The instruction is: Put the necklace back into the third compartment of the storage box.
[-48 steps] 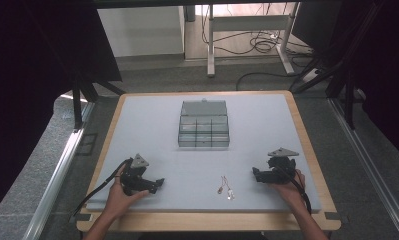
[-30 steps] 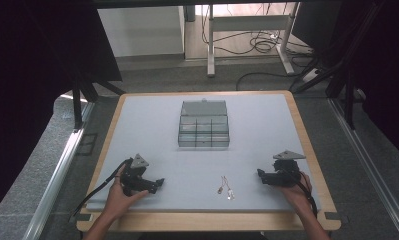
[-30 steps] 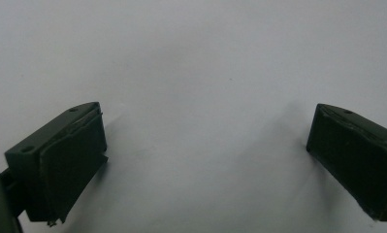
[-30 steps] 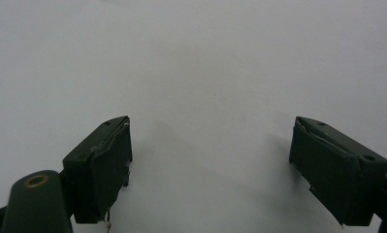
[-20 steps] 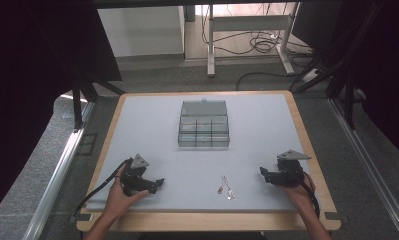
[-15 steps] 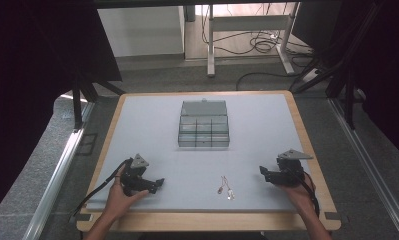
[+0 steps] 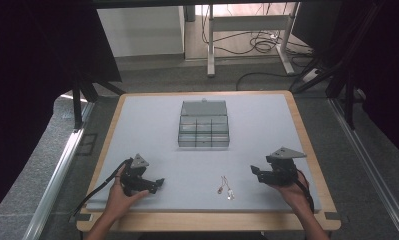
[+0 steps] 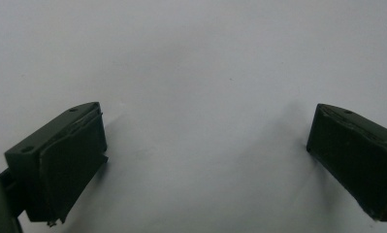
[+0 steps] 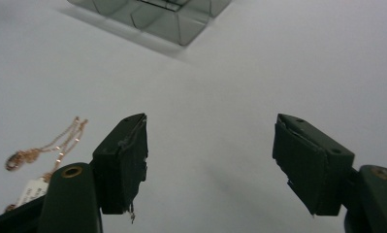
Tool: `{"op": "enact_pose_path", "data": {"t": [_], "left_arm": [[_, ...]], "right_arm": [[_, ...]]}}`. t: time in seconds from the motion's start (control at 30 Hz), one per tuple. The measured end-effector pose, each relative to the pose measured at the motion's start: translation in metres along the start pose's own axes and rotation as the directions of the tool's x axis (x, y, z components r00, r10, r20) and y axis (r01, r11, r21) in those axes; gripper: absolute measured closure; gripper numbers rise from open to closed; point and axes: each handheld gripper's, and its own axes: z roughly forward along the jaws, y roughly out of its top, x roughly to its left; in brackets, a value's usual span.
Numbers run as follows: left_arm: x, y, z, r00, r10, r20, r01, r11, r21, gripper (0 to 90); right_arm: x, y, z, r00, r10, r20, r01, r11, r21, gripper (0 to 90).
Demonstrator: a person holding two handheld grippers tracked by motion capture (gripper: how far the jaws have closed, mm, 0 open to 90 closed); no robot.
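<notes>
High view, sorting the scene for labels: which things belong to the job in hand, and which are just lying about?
Job in hand:
- necklace with a small tag, on the mat near the front
- clear compartment box, lid open
- left claw and right claw, both open and holding nothing

Lying about:
- cables on the floor beyond the table
- metal desk frame behind

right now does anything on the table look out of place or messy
Only one thing stands out: a thin rose-gold necklace with a small white tag lies loose in a tangle on the bare mat, outside the clear compartment box, whose lid is open. Both tools, left and right, are open and hold nothing.
</notes>
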Motion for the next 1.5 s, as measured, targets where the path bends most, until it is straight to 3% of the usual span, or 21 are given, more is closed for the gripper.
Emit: {"op": "enact_pose_path", "data": {"t": [0.43,0.53,0.57,0.8,1.2,1.33,1.5], "left_arm": [[0.000,0.000,0.000,1.0000,-0.001,0.000,0.001,1.0000,-0.001,0.5],[0.000,0.000,0.000,1.0000,0.000,0.000,0.000,1.0000,-0.001,0.6],[0.000,0.000,0.000,1.0000,0.000,0.000,0.000,1.0000,0.000,0.5],[0.000,0.000,0.000,1.0000,0.000,0.000,0.000,1.0000,0.000,0.5],[0.000,0.000,0.000,1.0000,-0.005,-0.001,0.005,1.0000,-0.004,0.6],[0.000,0.000,0.000,1.0000,-0.005,-0.001,0.005,1.0000,-0.004,0.6],[0.000,0.000,0.000,1.0000,-0.002,0.000,0.002,1.0000,-0.001,0.5]], "right_arm": [[0.017,0.019,-0.001,0.9973,-0.038,-0.063,0.037,0.999,-0.023,37.4],[0.022,0.022,0.000,0.9964,-0.066,-0.054,0.065,0.998,-0.017,38.6],[0.028,0.025,0.001,0.9939,-0.097,-0.052,0.097,0.995,-0.012,39.0],[0.047,0.035,0.008,0.9850,-0.136,-0.106,0.137,0.991,0.002,41.1],[0.070,0.057,0.011,0.9765,-0.152,-0.153,0.154,0.988,0.007,43.8],[0.076,0.056,0.014,0.9735,-0.146,-0.176,0.150,0.989,0.007,44.7],[0.084,0.051,0.019,0.9631,-0.169,-0.209,0.182,0.982,0.041,46.4]]}}
